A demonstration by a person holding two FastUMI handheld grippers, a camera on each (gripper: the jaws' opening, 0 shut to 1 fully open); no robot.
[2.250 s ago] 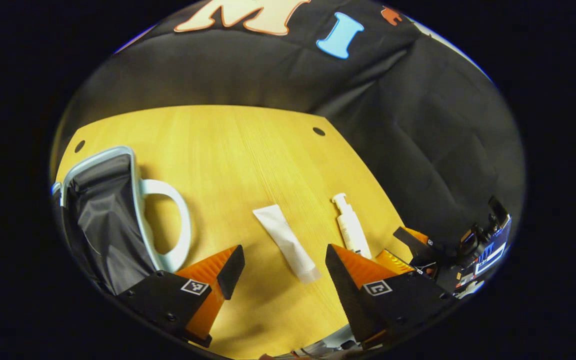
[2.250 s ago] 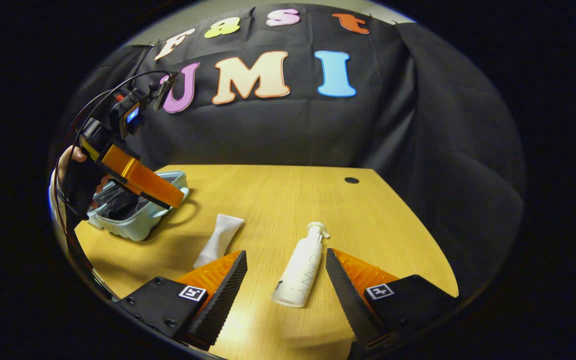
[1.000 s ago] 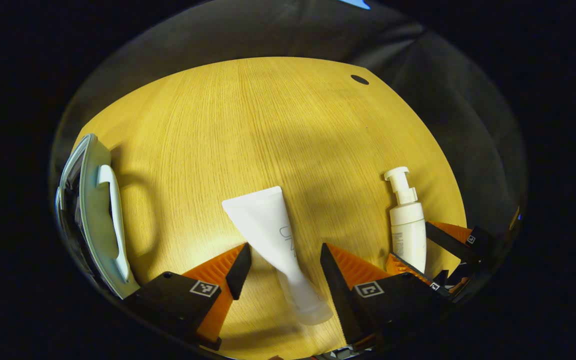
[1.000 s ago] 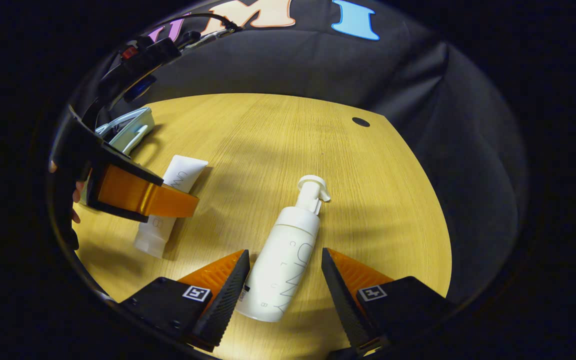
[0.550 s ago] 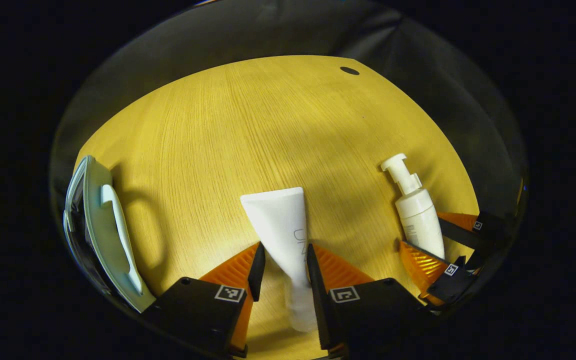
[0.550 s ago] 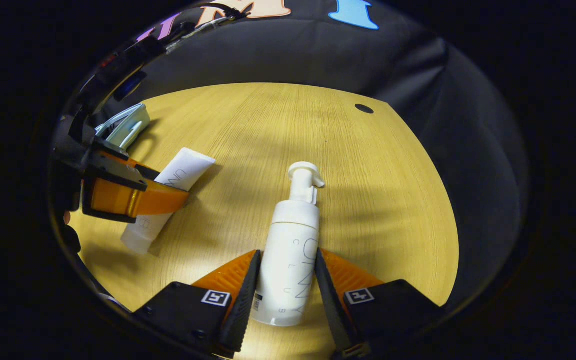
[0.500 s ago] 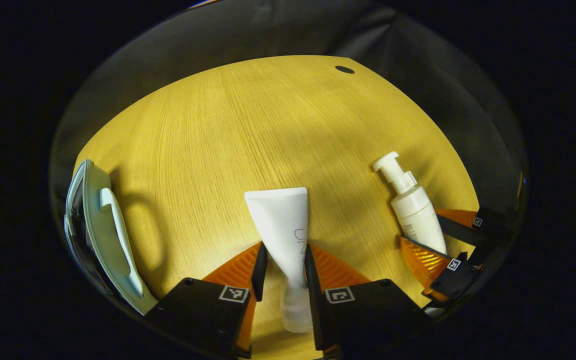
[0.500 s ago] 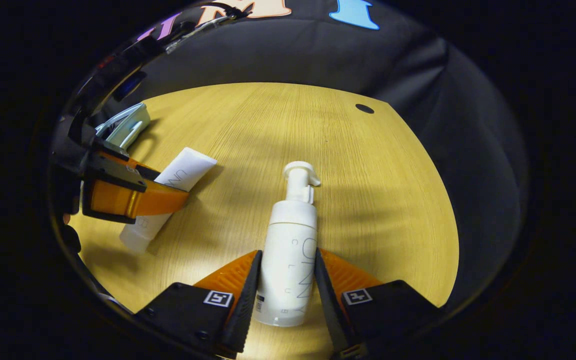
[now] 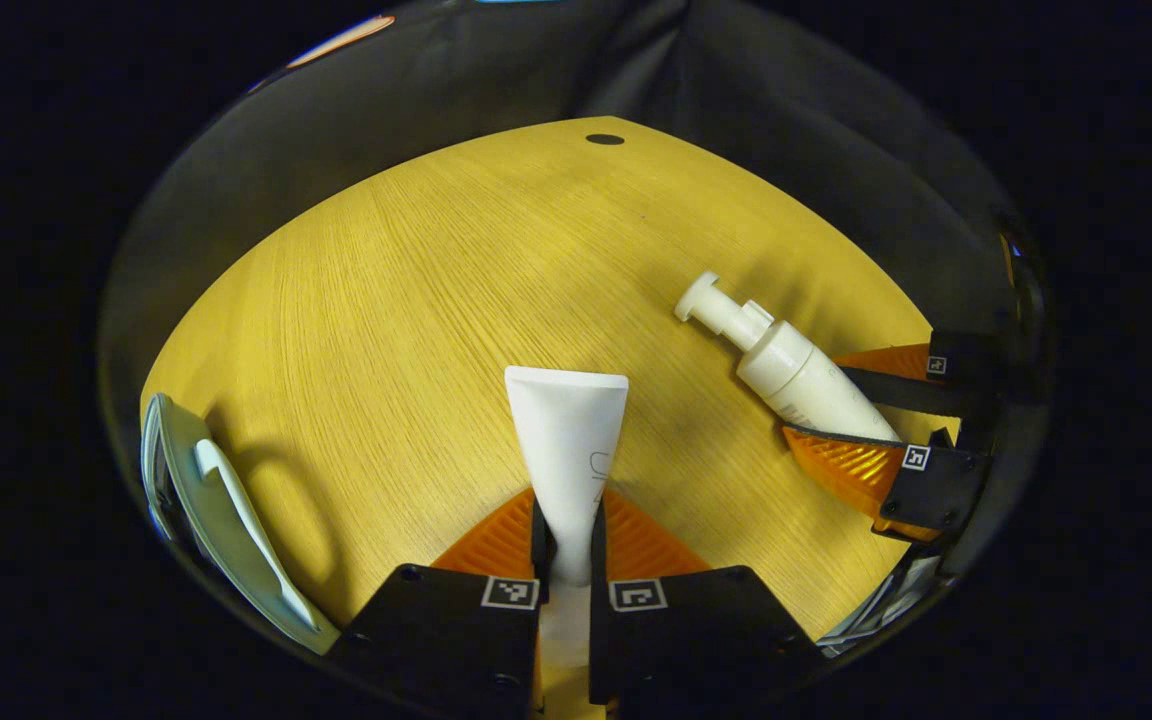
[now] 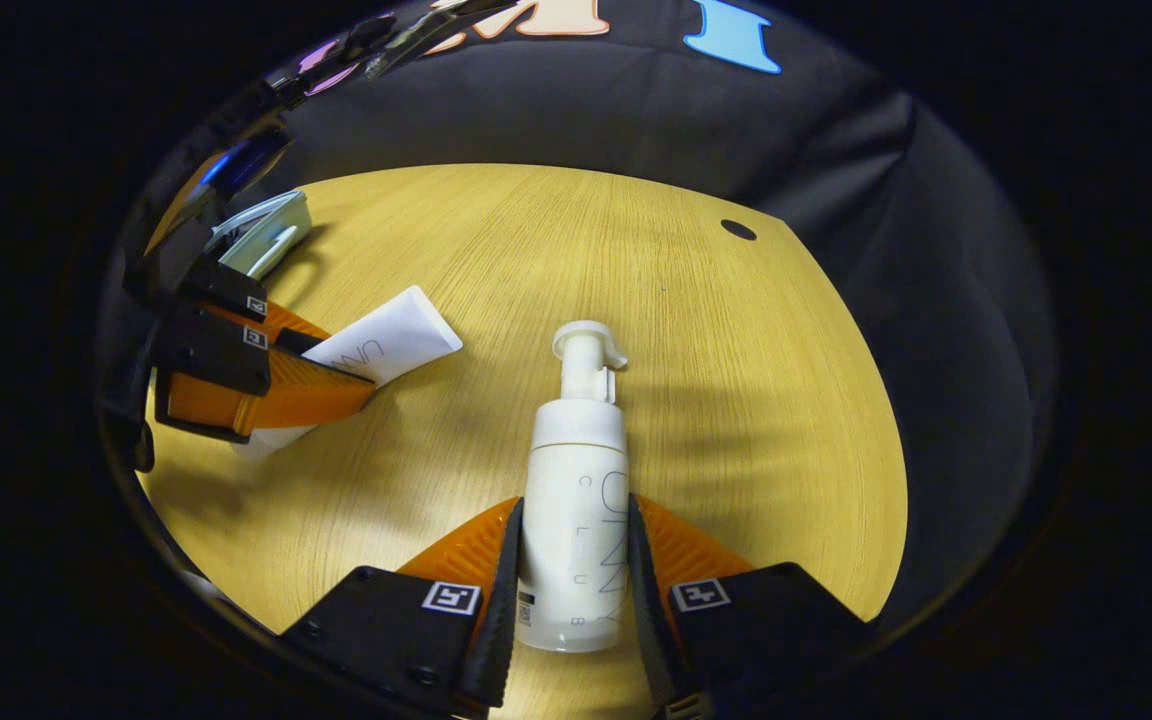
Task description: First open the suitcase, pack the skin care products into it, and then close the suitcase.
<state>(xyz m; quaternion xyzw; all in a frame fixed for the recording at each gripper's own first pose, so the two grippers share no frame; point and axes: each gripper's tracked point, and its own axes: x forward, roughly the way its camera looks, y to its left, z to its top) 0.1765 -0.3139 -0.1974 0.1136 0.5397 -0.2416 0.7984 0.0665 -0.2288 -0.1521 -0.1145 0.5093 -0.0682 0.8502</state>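
Observation:
A white squeeze tube [image 9: 566,450] lies on the wooden table, and my left gripper [image 9: 567,525] is shut on its narrow end. The right gripper view shows this tube [image 10: 386,350] held by the left gripper [image 10: 336,372] at the left. A white pump bottle [image 10: 576,500] lies on its side, with my right gripper [image 10: 566,560] shut on its body. The left gripper view has the same bottle [image 9: 796,375] in the right gripper [image 9: 841,405] at the right. The pale blue suitcase [image 9: 226,530] sits at the table's left edge, its handle facing me.
The wooden table [image 10: 536,260] stretches away to the black cloth wall. A round cable hole [image 10: 738,229] lies near its far right corner. The suitcase [image 10: 261,235] shows behind the left gripper in the right gripper view.
Both grippers came down from open over the items and closed, the left on the tube and the right on the bottle. In the last half second the left jaws pinched tighter and the tube turned.

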